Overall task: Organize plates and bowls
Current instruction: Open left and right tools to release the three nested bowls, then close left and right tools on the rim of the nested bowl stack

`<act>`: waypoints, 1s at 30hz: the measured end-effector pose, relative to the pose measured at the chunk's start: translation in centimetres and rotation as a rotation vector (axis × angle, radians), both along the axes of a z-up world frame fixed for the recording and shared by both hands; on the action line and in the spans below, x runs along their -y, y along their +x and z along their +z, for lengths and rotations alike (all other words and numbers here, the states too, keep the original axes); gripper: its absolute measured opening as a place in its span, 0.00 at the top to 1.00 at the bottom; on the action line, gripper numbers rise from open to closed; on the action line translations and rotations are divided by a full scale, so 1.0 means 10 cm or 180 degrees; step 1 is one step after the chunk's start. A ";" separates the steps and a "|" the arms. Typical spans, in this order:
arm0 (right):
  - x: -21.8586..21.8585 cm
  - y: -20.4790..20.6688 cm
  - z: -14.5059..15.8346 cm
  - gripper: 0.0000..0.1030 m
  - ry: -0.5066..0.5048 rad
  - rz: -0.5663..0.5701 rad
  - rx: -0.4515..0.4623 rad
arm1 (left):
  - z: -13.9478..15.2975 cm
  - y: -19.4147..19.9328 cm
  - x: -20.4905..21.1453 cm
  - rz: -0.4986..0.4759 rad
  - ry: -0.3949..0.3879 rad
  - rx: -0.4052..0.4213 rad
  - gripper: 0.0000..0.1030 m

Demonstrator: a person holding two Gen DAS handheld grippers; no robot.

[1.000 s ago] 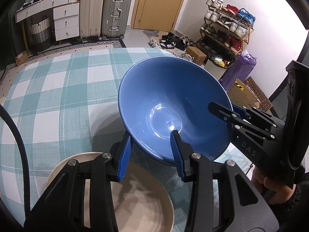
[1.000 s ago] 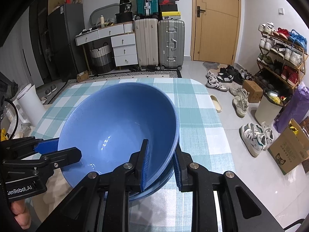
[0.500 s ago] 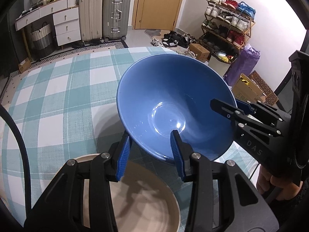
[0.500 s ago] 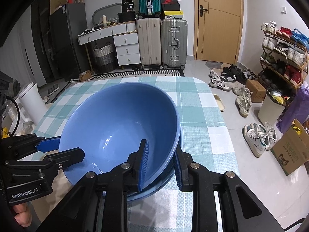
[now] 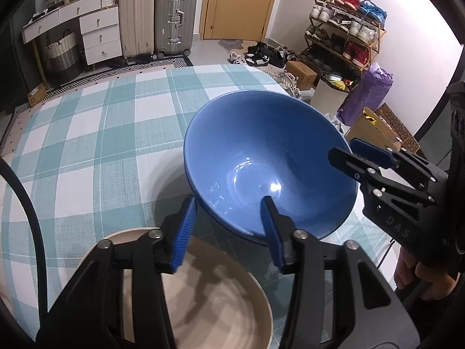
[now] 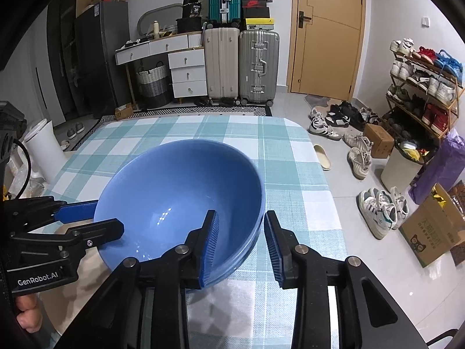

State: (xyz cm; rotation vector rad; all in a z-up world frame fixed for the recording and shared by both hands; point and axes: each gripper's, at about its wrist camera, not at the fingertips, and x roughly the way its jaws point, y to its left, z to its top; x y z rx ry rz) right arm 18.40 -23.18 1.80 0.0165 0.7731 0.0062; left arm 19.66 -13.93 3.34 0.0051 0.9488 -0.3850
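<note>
Blue bowls: I count two, nested. The upper blue bowl (image 5: 270,168) sits inside a lower blue bowl (image 6: 247,251), of which only a rim edge shows beneath it. The stack rests on the desk (image 5: 96,133), towards its right side, on the checked cloth.
Beige plate: I count one. The beige plate (image 5: 209,299) lies on the desk directly below my left tool, just beside the bowl stack.
Hand-held grippers: I count two, one per hand.
Left hand-held gripper (image 5: 229,226): jaws parting; the near rim of the bowl stack stands between the blue pads, which no longer press on it.
Right hand-held gripper (image 6: 241,241): jaws parting; the right rim of the stack stands between the pads, with a visible gap to the outer pad.
Cross view: the right tool appears at the bowl's right rim in the left wrist view; the left tool appears at the bowl's left rim in the right wrist view.
Change since one second ago: the upper bowl was tilted and clamped at both rims; it now sits level in the lower bowl.
Change in grip: both sets of jaws stand wider than in the earlier frames.
Change in plate: none that I can see.
</note>
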 end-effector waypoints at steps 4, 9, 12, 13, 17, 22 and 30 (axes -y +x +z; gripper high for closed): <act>-0.02 -0.02 0.00 0.49 0.0014 0.0015 0.0010 | -0.01 0.00 0.00 0.0023 0.0044 0.0000 0.38; 0.00 -0.03 0.01 0.24 0.0025 -0.0004 0.0056 | -0.01 0.00 0.01 0.0002 0.0131 0.0029 0.20; 0.01 -0.03 0.02 0.18 0.0073 -0.0010 0.0082 | -0.01 0.02 0.00 0.0000 0.0118 0.0042 0.16; 0.00 -0.02 0.02 0.17 0.0070 -0.0022 0.0072 | -0.01 0.02 -0.01 0.0009 0.0112 0.0047 0.11; 0.04 -0.05 0.02 0.09 0.0060 -0.0072 0.0083 | 0.00 0.04 -0.03 0.0046 0.0107 0.0089 0.01; 0.09 -0.07 0.01 0.06 0.0081 -0.0112 0.0104 | -0.04 0.08 -0.06 0.0072 0.0057 0.0043 0.01; 0.16 -0.08 -0.05 0.05 0.0232 -0.0177 0.0057 | -0.13 0.25 -0.24 0.0340 -0.0154 -0.0082 0.01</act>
